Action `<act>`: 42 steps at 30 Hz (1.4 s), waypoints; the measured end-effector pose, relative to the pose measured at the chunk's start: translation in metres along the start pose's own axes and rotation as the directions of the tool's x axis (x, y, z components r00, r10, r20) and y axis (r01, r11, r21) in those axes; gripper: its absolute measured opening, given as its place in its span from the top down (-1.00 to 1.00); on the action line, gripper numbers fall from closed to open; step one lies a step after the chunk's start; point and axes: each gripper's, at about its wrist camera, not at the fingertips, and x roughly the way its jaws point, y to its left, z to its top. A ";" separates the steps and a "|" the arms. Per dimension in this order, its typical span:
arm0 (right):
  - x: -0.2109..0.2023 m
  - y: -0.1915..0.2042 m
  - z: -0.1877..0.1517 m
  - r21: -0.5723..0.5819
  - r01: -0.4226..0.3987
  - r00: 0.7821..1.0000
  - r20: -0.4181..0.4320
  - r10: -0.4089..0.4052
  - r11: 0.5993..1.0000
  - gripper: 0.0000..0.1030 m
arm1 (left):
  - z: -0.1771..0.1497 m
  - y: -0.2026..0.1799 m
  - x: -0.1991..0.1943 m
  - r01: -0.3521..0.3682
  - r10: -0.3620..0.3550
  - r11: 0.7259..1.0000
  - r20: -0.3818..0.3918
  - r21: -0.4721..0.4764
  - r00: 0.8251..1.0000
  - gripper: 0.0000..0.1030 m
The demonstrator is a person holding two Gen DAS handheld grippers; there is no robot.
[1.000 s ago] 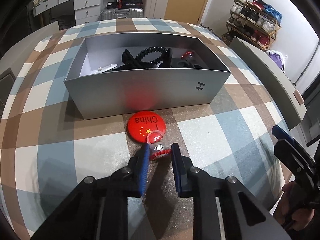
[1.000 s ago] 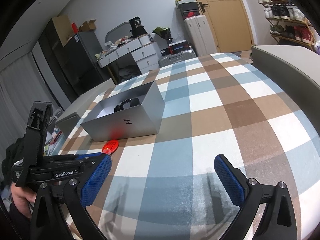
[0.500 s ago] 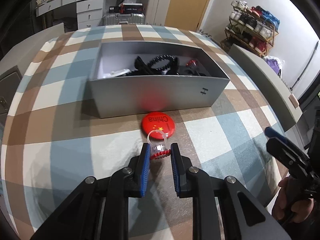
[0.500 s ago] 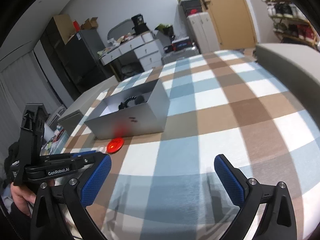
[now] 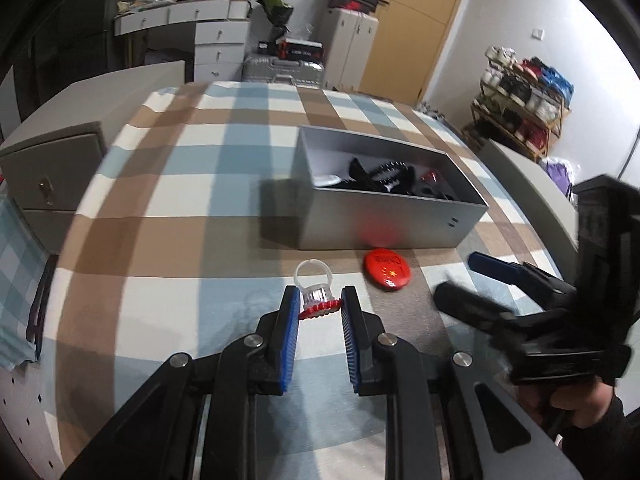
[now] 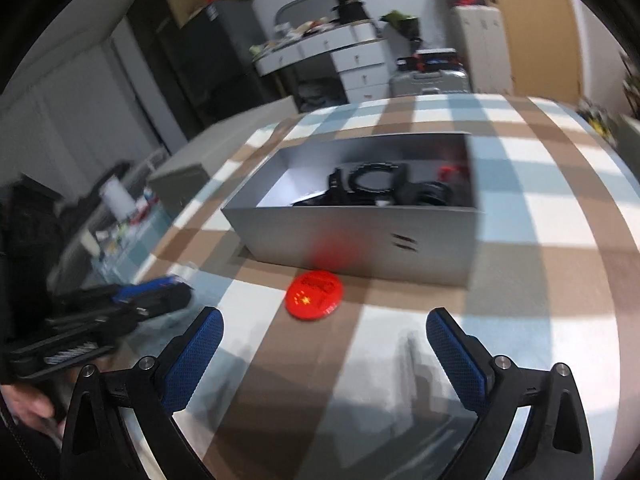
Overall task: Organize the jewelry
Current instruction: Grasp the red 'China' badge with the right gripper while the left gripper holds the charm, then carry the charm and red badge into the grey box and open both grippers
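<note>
The left gripper (image 5: 320, 303) pinches one clear plastic ring (image 5: 315, 290) with a red base, held above the checked tablecloth (image 5: 168, 208). The right gripper (image 6: 323, 330) gapes wide, holding nothing. One red badge (image 6: 314, 295) (lettering blurred, perhaps "China") lies just before one grey box (image 6: 360, 236) holding dark jewelry.

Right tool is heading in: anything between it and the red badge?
Nothing: in the right wrist view only bare checked tablecloth lies between the open right tool and the red badge.
</note>
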 end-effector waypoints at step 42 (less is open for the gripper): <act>-0.033 -0.002 0.007 -0.011 -0.078 0.994 0.070 0.078 0.997 0.19 | 0.015 0.006 -0.024 0.039 -0.040 0.999 0.100 0.011 0.994 0.70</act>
